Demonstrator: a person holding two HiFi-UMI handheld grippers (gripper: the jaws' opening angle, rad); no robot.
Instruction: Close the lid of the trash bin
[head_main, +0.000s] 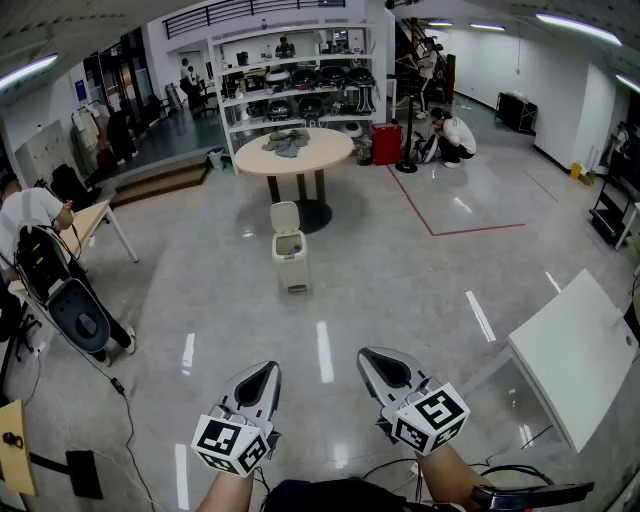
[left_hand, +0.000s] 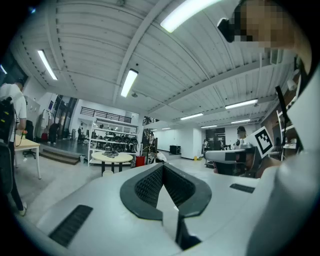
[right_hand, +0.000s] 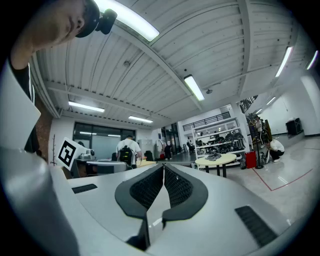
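My left gripper (head_main: 264, 372) and right gripper (head_main: 371, 357) are both shut tight and hold nothing. The trash bin (head_main: 291, 264) stands far ahead of them with its lid (head_main: 285, 216) up. If I push the lid too hard, the bin might tip over or slide away.

Grey-white left tongs (head_main: 268, 368), right tongs (head_main: 367, 354); black ribbed pads (left_hand: 149, 186); black-white square-marker cubes (head_main: 232, 444).

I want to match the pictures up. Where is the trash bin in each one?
Head view: trash bin stands in the centre, lid up, before the round table.
Left gripper view: only a pale top, probably the trash bin, below the round table.
Right gripper view: not visible.
Shared landmark: round table.
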